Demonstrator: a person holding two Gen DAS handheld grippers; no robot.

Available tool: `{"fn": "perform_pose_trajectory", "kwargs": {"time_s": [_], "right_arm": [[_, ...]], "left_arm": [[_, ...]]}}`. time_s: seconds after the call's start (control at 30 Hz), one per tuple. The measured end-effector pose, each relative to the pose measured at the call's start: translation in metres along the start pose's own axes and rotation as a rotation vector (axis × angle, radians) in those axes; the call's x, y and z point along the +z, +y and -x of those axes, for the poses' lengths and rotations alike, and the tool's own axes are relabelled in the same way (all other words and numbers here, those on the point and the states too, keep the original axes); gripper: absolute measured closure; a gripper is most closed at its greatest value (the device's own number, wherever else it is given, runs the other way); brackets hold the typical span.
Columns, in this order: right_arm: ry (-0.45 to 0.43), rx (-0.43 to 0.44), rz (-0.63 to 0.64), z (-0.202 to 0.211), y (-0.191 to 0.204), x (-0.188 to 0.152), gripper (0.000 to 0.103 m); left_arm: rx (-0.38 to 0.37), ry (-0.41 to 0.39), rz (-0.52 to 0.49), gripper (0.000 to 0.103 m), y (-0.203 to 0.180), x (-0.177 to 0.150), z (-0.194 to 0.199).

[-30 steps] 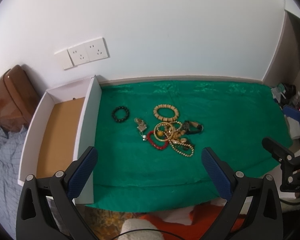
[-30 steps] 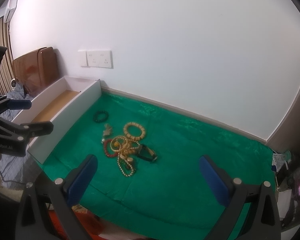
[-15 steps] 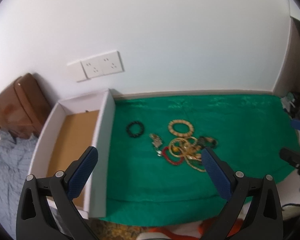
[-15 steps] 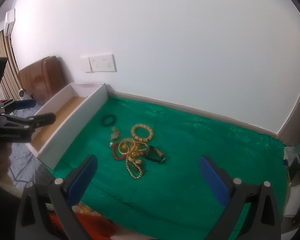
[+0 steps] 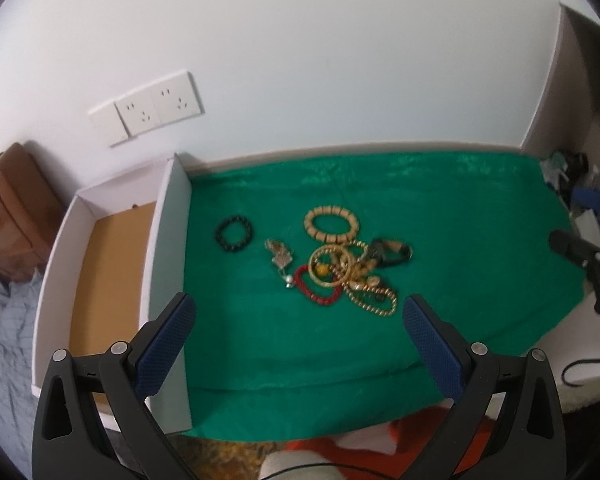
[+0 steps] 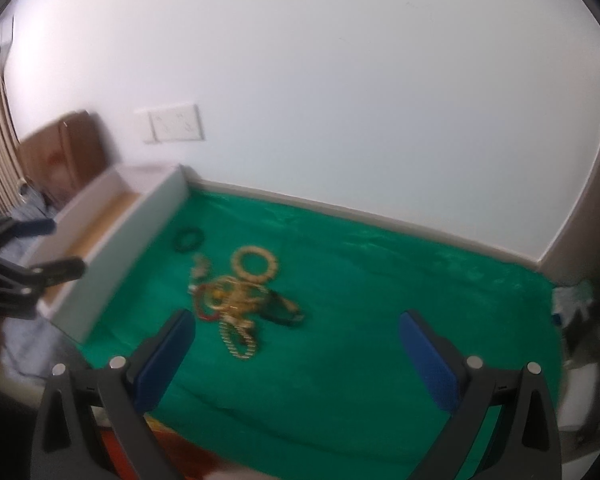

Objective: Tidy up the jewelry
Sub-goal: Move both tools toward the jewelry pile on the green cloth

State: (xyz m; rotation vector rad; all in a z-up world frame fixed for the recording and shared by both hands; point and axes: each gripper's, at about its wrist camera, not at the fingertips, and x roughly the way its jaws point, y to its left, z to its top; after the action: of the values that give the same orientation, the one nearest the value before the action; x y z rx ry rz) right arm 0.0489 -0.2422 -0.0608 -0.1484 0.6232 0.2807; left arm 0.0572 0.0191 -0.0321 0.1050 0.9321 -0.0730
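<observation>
Left tool (image 5: 299, 320): fingers spread wide, holding nothing, raised above the near edge of the green cloth (image 5: 480, 240). Right tool (image 6: 296, 332): fingers likewise spread wide and empty, above the same cloth; this view is blurred.

The jewelry pile (image 5: 348, 272) lies on the cloth ahead of both tools and apart from them, roughly between the fingertips in the left view and toward the left finger in the right view. A black bead bracelet (image 5: 234, 234) lies separately, between the pile and the white box (image 5: 168, 240). A tan segmented bracelet (image 5: 331, 223) lies at the far side of the pile. The box stands along the cloth's left edge, against the wall.
</observation>
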Motion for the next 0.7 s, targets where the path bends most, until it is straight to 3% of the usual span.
{"fn": "perform_pose_trajectory", "kwargs": {"time_s": [0.13,0.33,0.7], "right_arm": [[0.042,-0.034,-0.036,-0.013,-0.015,-0.008,0.0],[0.127,-0.008,-0.068,-0.038,-0.028,-0.015,0.0],[0.201,0.047,-0.023,-0.073,-0.023,-0.021,0.0]], "left_arm": [[-0.009,0.029,0.048,0.0,0.015,-0.005,-0.015],[-0.073,0.072,0.15,0.0,0.041,-0.012,-0.04],[-0.095,0.14,0.167,0.001,0.043,-0.008,-0.094]]}}
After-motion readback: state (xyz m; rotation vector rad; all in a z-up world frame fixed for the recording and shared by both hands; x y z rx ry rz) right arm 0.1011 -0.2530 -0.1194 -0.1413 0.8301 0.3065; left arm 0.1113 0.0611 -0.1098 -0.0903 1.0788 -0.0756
